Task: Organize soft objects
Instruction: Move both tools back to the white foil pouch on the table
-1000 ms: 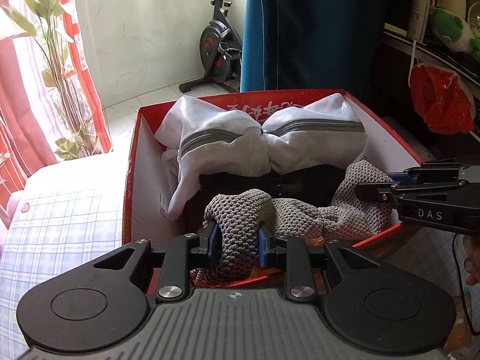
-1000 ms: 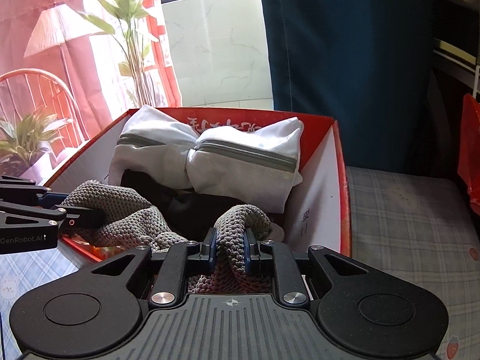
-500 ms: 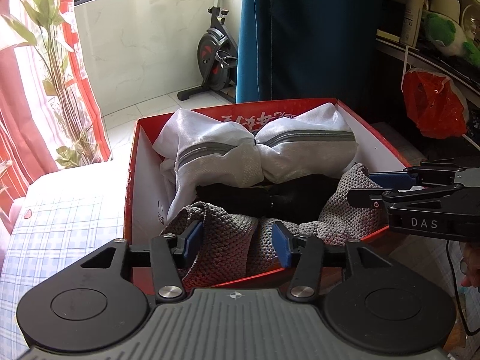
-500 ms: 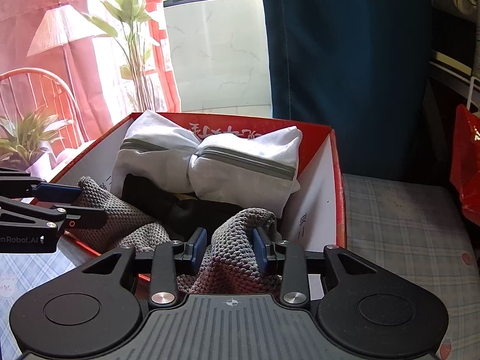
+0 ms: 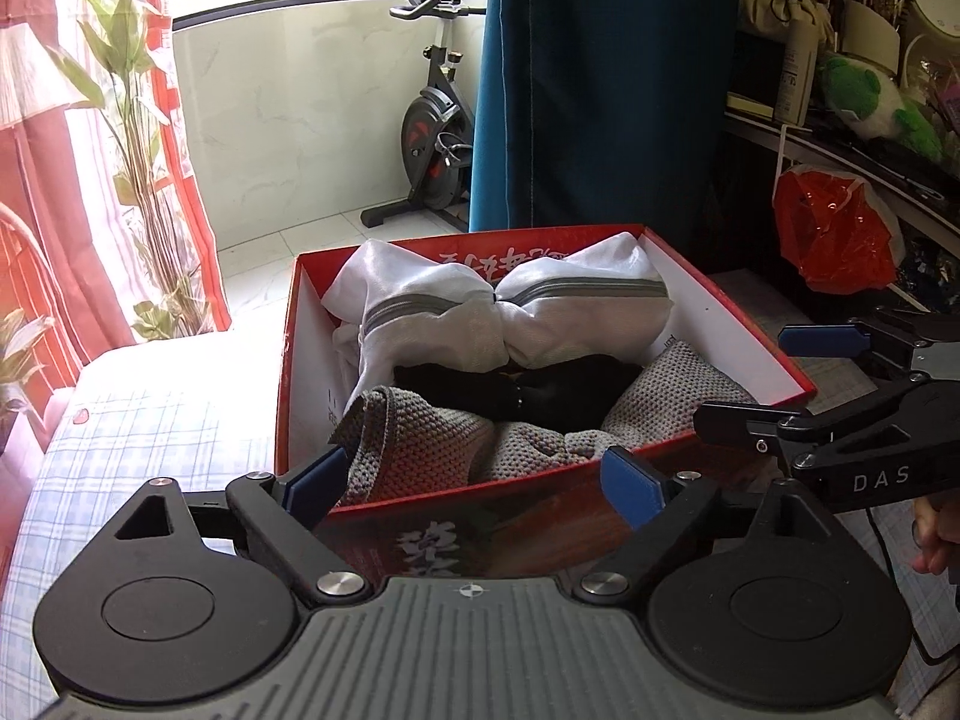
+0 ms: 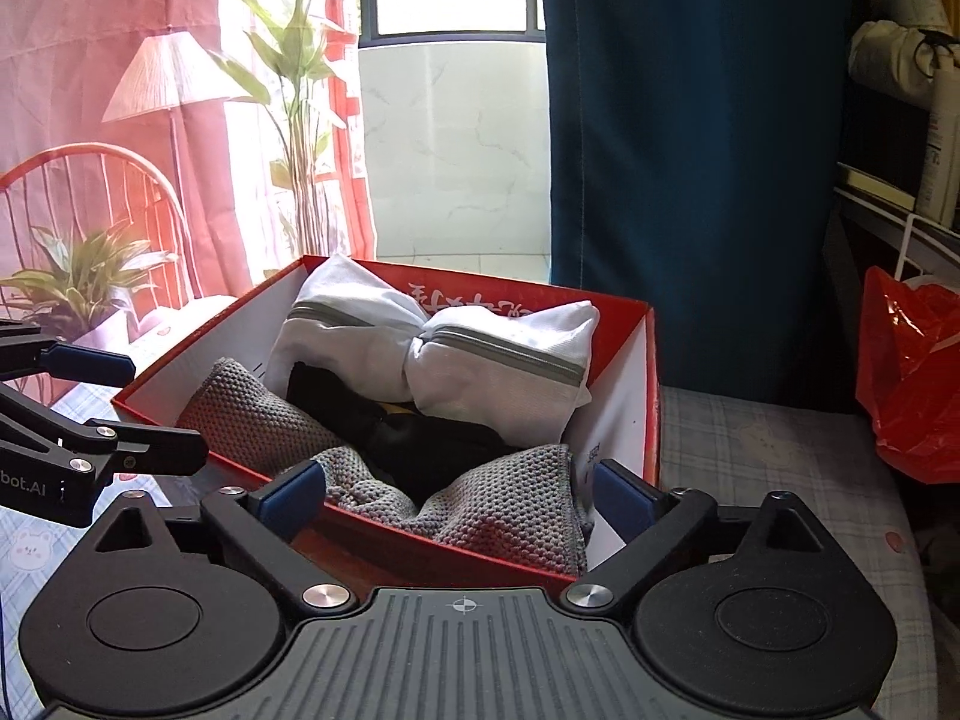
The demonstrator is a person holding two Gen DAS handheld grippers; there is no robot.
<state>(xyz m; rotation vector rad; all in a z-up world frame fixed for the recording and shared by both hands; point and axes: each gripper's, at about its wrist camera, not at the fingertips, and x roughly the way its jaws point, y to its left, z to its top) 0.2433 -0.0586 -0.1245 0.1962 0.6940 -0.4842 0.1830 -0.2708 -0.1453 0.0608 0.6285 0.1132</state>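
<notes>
A red cardboard box stands on the bed. Inside lie a white zippered garment at the back, a black item in the middle and a grey knitted cloth along the near wall. My left gripper hangs just outside the near wall, its jaws opening, nothing pressed between them. My right gripper is at the box's near right corner, jaws opening too; the cloth lies loose between its pads. Each gripper shows at the other view's edge.
The bed carries a pale checked sheet. A blue curtain hangs behind the box, an exercise bike beyond it. A red plastic bag hangs at the right. Plants and a chair stand left.
Both grippers let go of the grey knitted cloth, spread their jaws wide and drew back and up from the box. The cloth now rests inside along the near wall.
</notes>
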